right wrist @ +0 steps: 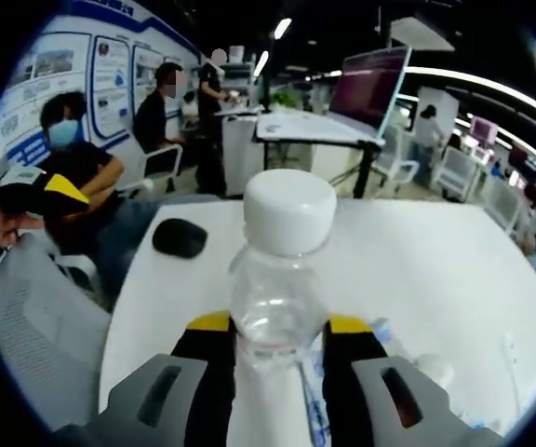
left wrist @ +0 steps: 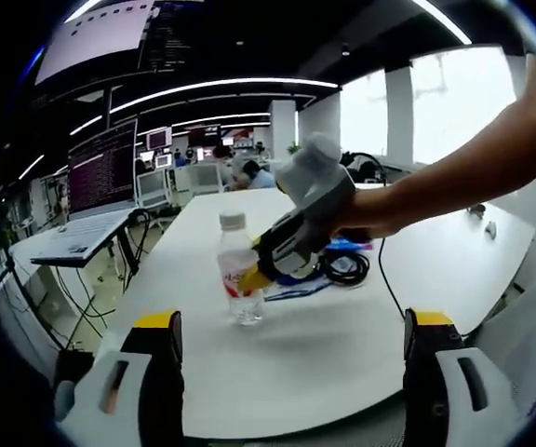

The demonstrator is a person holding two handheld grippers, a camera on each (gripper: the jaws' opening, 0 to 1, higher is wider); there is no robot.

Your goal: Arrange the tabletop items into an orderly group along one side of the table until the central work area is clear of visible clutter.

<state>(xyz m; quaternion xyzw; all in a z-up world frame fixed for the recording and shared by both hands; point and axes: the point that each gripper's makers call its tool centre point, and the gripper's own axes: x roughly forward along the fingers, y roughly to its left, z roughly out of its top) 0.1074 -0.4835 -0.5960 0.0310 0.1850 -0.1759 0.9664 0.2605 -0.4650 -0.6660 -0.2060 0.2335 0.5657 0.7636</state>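
Note:
A clear water bottle [left wrist: 238,279] with a white cap and red label stands upright on the white table [left wrist: 342,354]. My right gripper [left wrist: 252,274], held by a person's arm coming in from the right, is shut on the bottle's body. In the right gripper view the bottle [right wrist: 282,270] sits tight between the two yellow-tipped jaws of my right gripper [right wrist: 280,337], its cap rising above them. My left gripper [left wrist: 291,335] hangs open at the table's near edge, nothing between its fingers, a short way in front of the bottle.
Black cables and a blue lanyard [left wrist: 342,267] lie just behind the bottle. A black mouse [right wrist: 180,237] rests near the table's far-left edge. An open laptop [left wrist: 96,200] sits on a stand left of the table. A grey mesh chair [right wrist: 35,317] and seated people are beside the table.

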